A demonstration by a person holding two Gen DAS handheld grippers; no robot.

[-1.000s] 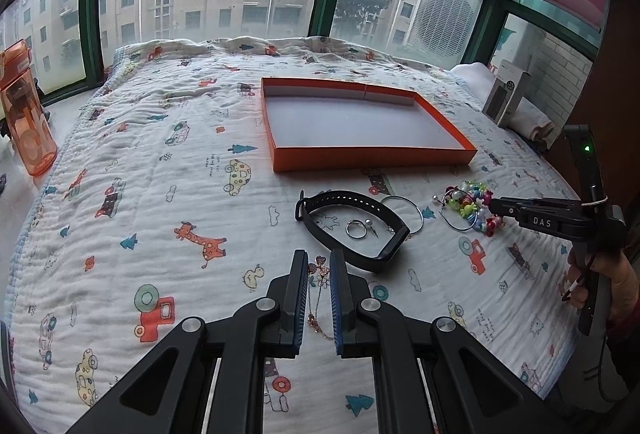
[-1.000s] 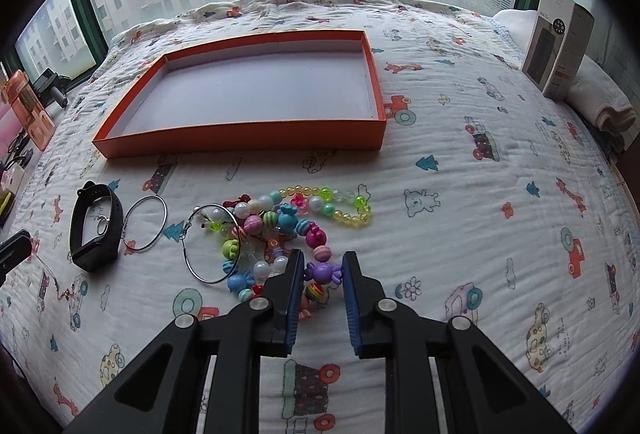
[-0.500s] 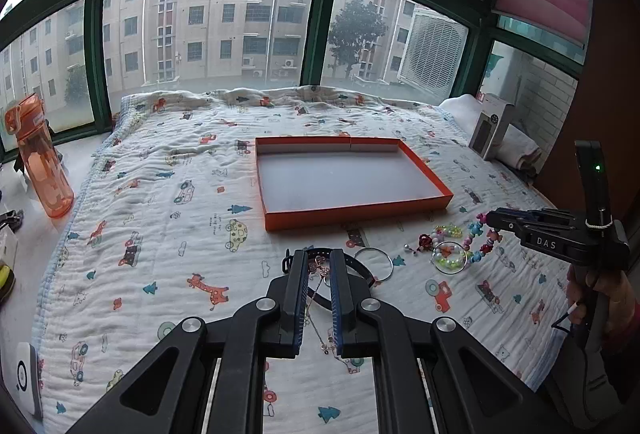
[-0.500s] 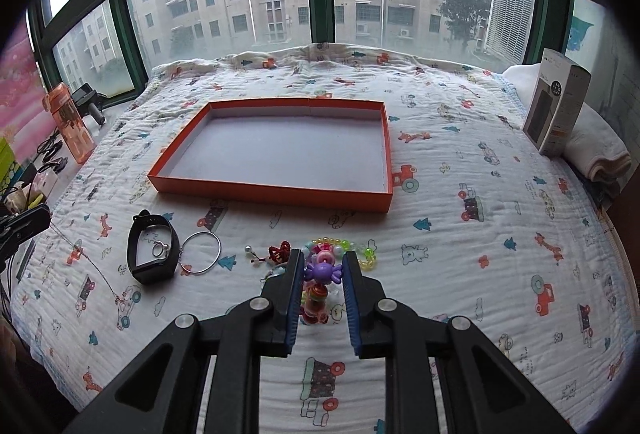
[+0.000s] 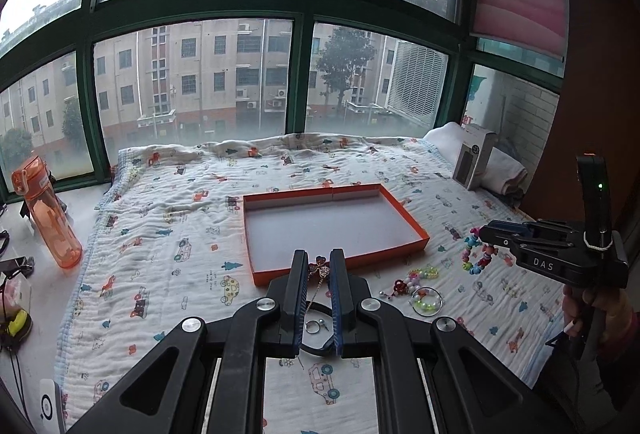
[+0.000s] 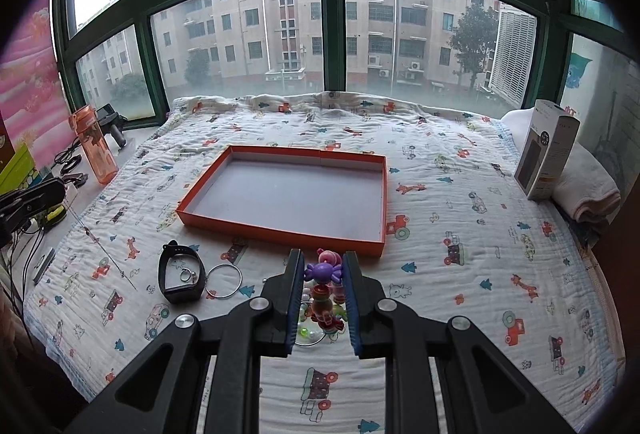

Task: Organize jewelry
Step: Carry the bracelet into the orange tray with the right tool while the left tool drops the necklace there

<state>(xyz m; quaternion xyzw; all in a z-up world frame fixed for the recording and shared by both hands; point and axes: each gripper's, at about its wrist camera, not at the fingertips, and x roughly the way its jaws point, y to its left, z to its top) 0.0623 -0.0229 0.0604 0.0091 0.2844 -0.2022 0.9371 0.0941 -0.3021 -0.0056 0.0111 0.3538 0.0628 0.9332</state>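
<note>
While the orange tray sits empty, I judge nothing is sorted yet: my left gripper pinches a thin chain necklace, my right gripper clamps a bead bracelet, both raised above the blanket; the watch band, rings and hoop remain.

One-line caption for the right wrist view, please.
Right gripper lifts a colourful bead bracelet above the blanket, facing the empty orange tray; watch band lies left.
</note>
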